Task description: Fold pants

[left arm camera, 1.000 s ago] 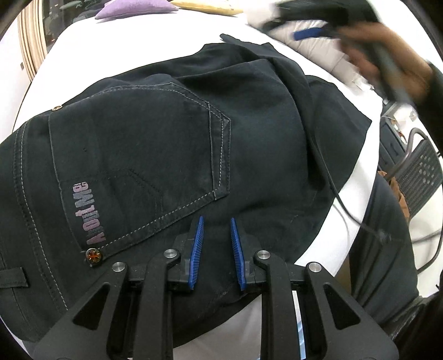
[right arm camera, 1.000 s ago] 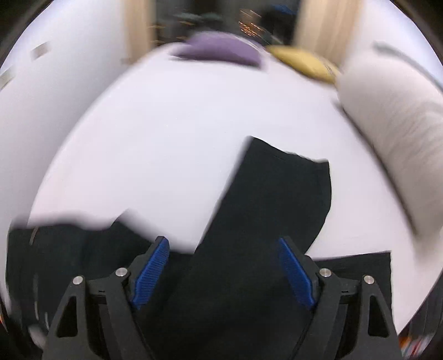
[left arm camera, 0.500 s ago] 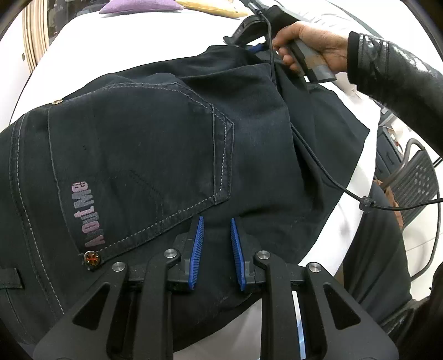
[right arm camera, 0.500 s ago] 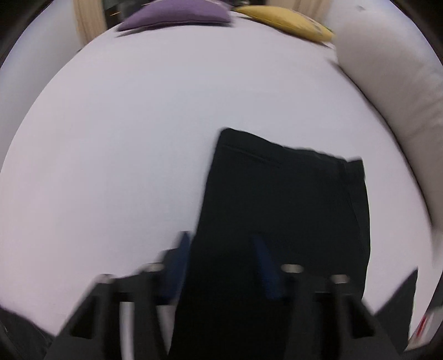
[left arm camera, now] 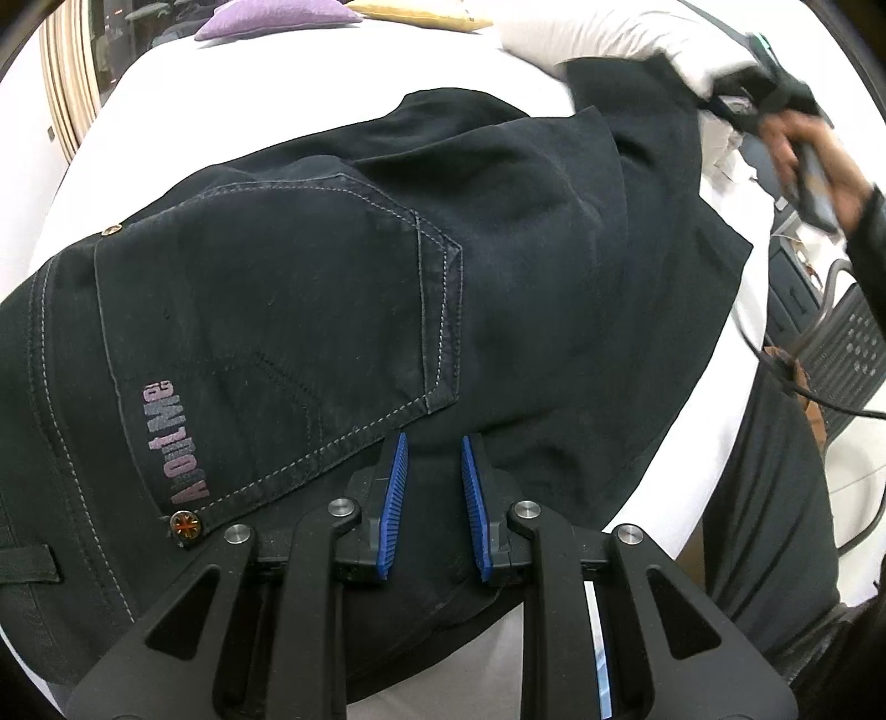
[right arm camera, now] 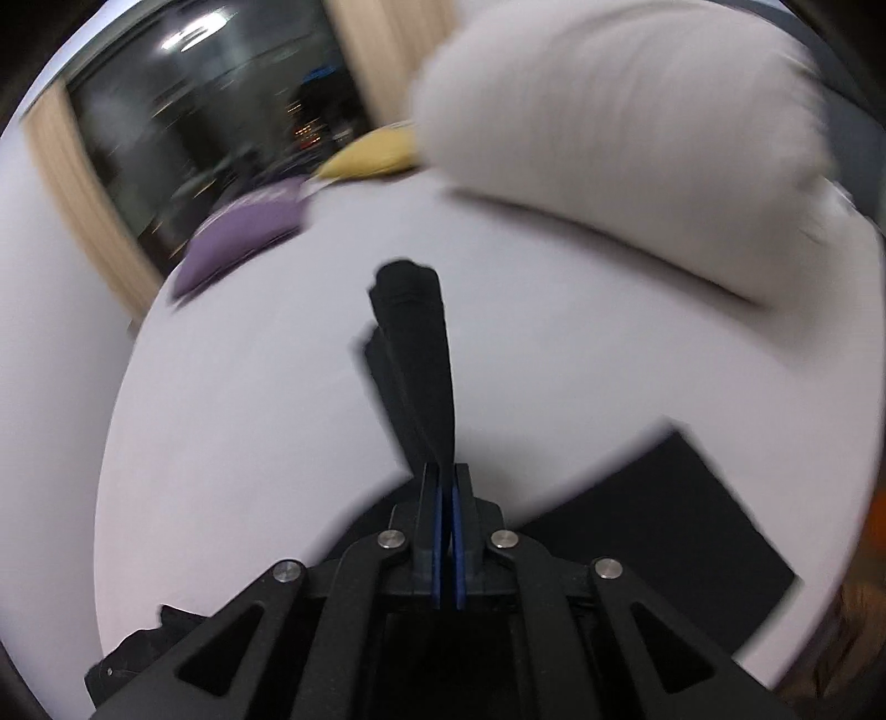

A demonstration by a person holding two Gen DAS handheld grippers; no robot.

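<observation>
Currently my left hand-held gripper (left arm camera: 433, 448) is nearly closed on a pinch of dark cloth at the seat of the pants (left arm camera: 343, 288), just below the back pocket (left arm camera: 266, 332); I judge this serves as the anchor, keeping the waist end flat on the white bed (left arm camera: 232, 88) while the other end travels. My right hand-held gripper (right arm camera: 446, 498) has its pads pressed together on a leg end (right arm camera: 421, 354), which rises out of the jaws as a narrow, edge-on strip clear of the sheet. Held so, the leg can be carried over the body for a fold. Long axis of the pants: waistband at the left in the left wrist view, legs running toward the upper right, near the white pillow (left arm camera: 609, 33).
</observation>
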